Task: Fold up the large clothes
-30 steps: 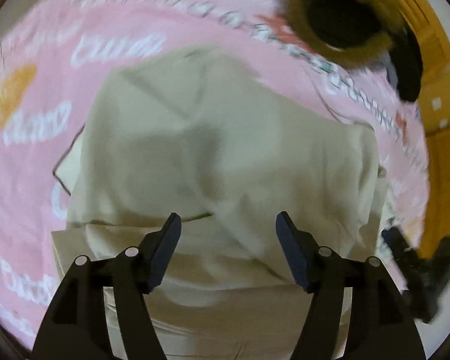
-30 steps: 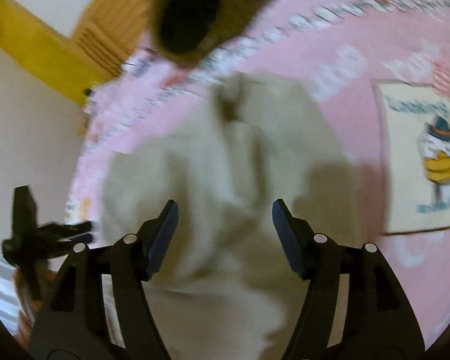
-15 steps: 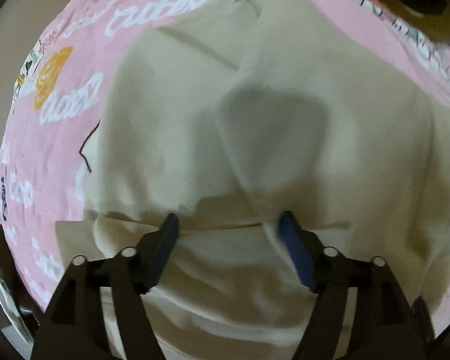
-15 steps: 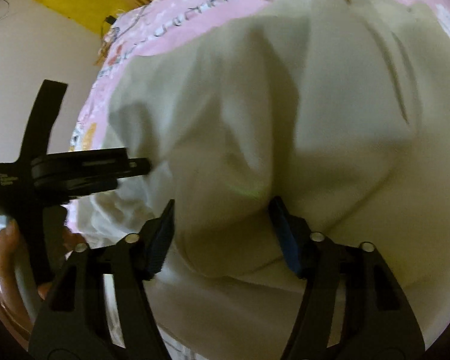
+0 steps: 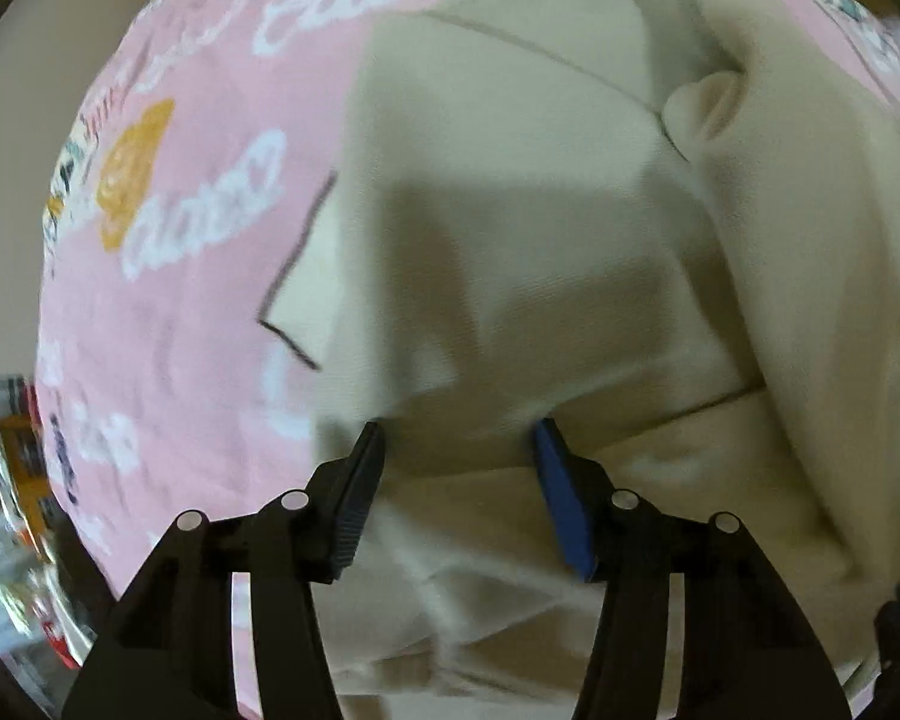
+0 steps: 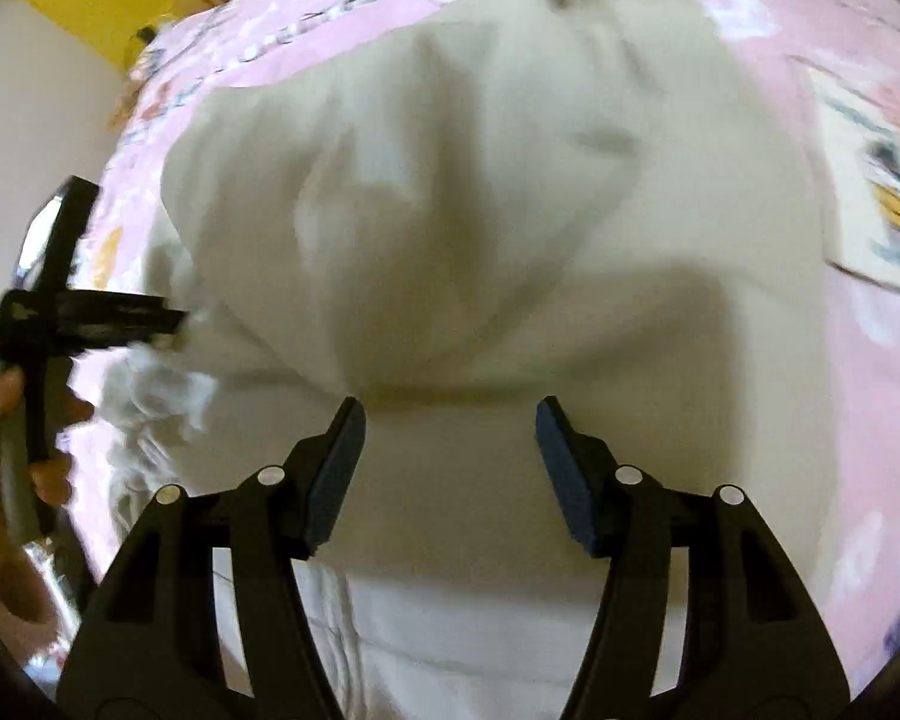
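Your pink printed bedspread lying underneath, your beige garment sprawling rumpled across it, your left gripper hanging over its folded edge, jaws just narrowing yet apart, pinching nothing, your right gripper hovering likewise, jaws apart.

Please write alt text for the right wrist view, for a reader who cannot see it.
The open right gripper points down over a rumpled beige garment spread on a pink printed bedcover, nothing between its fingers. At the left edge, a hand holds the left gripper at the garment's side.
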`<move>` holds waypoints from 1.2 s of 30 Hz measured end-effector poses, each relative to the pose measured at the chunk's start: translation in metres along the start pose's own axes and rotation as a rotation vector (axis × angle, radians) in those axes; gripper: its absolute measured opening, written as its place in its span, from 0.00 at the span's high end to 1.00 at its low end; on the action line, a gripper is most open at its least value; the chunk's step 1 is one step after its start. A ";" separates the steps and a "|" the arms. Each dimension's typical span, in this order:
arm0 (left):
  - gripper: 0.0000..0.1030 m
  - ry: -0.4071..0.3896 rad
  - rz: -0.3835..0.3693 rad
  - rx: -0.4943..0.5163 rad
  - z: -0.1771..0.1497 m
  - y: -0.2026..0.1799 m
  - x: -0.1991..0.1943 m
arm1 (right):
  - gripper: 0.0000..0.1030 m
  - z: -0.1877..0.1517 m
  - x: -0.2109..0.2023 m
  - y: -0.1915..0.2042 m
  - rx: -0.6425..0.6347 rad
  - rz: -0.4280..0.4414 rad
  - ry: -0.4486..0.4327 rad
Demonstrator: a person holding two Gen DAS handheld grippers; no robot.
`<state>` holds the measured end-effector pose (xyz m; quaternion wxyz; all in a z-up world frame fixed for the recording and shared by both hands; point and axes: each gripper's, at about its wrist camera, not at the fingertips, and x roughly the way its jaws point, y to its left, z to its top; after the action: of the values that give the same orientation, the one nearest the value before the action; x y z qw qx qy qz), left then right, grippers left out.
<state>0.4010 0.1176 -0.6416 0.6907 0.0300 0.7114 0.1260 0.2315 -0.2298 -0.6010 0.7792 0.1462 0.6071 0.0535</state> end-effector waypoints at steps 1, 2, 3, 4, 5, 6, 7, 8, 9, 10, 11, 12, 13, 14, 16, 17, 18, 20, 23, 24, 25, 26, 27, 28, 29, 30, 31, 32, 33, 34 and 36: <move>0.51 -0.018 -0.008 0.011 -0.004 0.005 -0.008 | 0.43 -0.010 -0.010 -0.001 0.019 -0.009 -0.014; 0.52 -0.037 -0.021 0.016 -0.007 0.008 -0.015 | 0.43 -0.019 -0.020 -0.004 0.033 -0.018 -0.029; 0.48 -0.051 -0.039 0.017 -0.010 0.009 -0.020 | 0.43 -0.029 -0.033 -0.005 0.058 -0.029 -0.058; 0.35 -0.064 -0.061 0.018 -0.011 0.011 -0.026 | 0.43 -0.035 -0.042 -0.005 0.082 -0.030 -0.084; 0.27 -0.084 -0.097 0.013 -0.015 0.011 -0.033 | 0.43 -0.042 -0.050 -0.003 0.106 -0.024 -0.109; 0.13 -0.094 -0.121 0.004 -0.016 0.008 -0.035 | 0.43 -0.042 -0.052 0.004 0.113 -0.022 -0.121; 0.12 -0.102 -0.174 -0.013 -0.016 0.006 -0.037 | 0.43 -0.042 -0.055 0.008 0.113 -0.025 -0.132; 0.12 -0.097 -0.239 -0.020 -0.010 -0.005 -0.035 | 0.43 -0.043 -0.059 0.014 0.110 -0.027 -0.145; 0.11 -0.085 -0.280 -0.025 -0.006 -0.016 -0.035 | 0.43 -0.043 -0.063 0.018 0.114 -0.021 -0.164; 0.10 -0.062 -0.316 -0.035 0.000 -0.021 -0.029 | 0.43 -0.041 -0.064 0.028 0.123 -0.008 -0.182; 0.10 -0.029 -0.344 -0.049 0.007 -0.025 -0.019 | 0.43 -0.044 -0.069 0.031 0.137 0.012 -0.204; 0.09 0.009 -0.359 -0.069 0.014 -0.027 -0.009 | 0.43 -0.047 -0.072 0.034 0.147 0.022 -0.216; 0.09 0.055 -0.395 -0.107 0.021 -0.028 0.005 | 0.43 -0.052 -0.076 0.035 0.159 0.036 -0.229; 0.09 0.084 -0.450 -0.156 0.026 -0.027 0.016 | 0.43 -0.056 -0.078 0.036 0.165 0.043 -0.233; 0.13 0.070 -0.508 -0.197 0.036 -0.025 0.022 | 0.43 -0.071 -0.077 0.035 0.171 0.055 -0.230; 0.18 0.054 -0.515 -0.191 0.041 -0.026 0.021 | 0.43 -0.078 -0.077 0.035 0.170 0.053 -0.227; 0.36 0.048 -0.523 -0.170 0.045 -0.029 0.020 | 0.43 -0.087 -0.076 0.030 0.167 0.052 -0.220; 0.75 0.040 -0.568 -0.131 0.052 -0.034 0.018 | 0.43 -0.101 -0.072 0.019 0.183 0.041 -0.203; 0.92 0.007 -0.549 -0.099 0.059 -0.039 0.005 | 0.43 -0.111 -0.064 -0.002 0.259 0.049 -0.168; 0.93 -0.011 -0.542 -0.095 0.057 -0.041 -0.004 | 0.43 -0.113 -0.064 -0.006 0.275 0.058 -0.164; 0.93 -0.024 -0.542 -0.093 0.056 -0.038 -0.011 | 0.43 -0.114 -0.066 -0.010 0.279 0.064 -0.166; 0.94 -0.042 -0.553 -0.094 0.055 -0.033 -0.019 | 0.43 -0.114 -0.068 -0.011 0.270 0.059 -0.170; 0.94 -0.062 -0.553 -0.093 0.050 -0.035 -0.031 | 0.43 -0.114 -0.071 -0.012 0.247 0.049 -0.177; 0.94 -0.081 -0.544 -0.093 0.048 -0.033 -0.038 | 0.43 -0.113 -0.073 -0.014 0.229 0.045 -0.182; 0.95 -0.109 -0.525 -0.089 0.050 -0.027 -0.045 | 0.43 -0.112 -0.073 -0.016 0.222 0.046 -0.184; 0.95 -0.123 -0.514 -0.094 0.050 -0.024 -0.048 | 0.43 -0.111 -0.074 -0.019 0.217 0.049 -0.186; 0.94 -0.136 -0.513 -0.101 0.052 -0.020 -0.053 | 0.43 -0.111 -0.075 -0.022 0.218 0.055 -0.189; 0.94 -0.148 -0.514 -0.109 0.054 -0.015 -0.056 | 0.43 -0.111 -0.075 -0.024 0.219 0.058 -0.194; 0.94 -0.149 -0.509 -0.111 0.051 -0.015 -0.059 | 0.43 -0.112 -0.075 -0.027 0.219 0.059 -0.199; 0.94 -0.131 -0.483 -0.095 0.050 -0.019 -0.054 | 0.43 -0.114 -0.074 -0.030 0.219 0.062 -0.200; 0.92 -0.073 -0.407 -0.040 0.047 -0.032 -0.034 | 0.43 -0.118 -0.071 -0.033 0.222 0.073 -0.197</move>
<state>0.4532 0.0860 -0.6159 0.7276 -0.1235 0.6748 -0.0031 0.0969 -0.2604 -0.5701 0.8116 0.2582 0.5241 -0.0001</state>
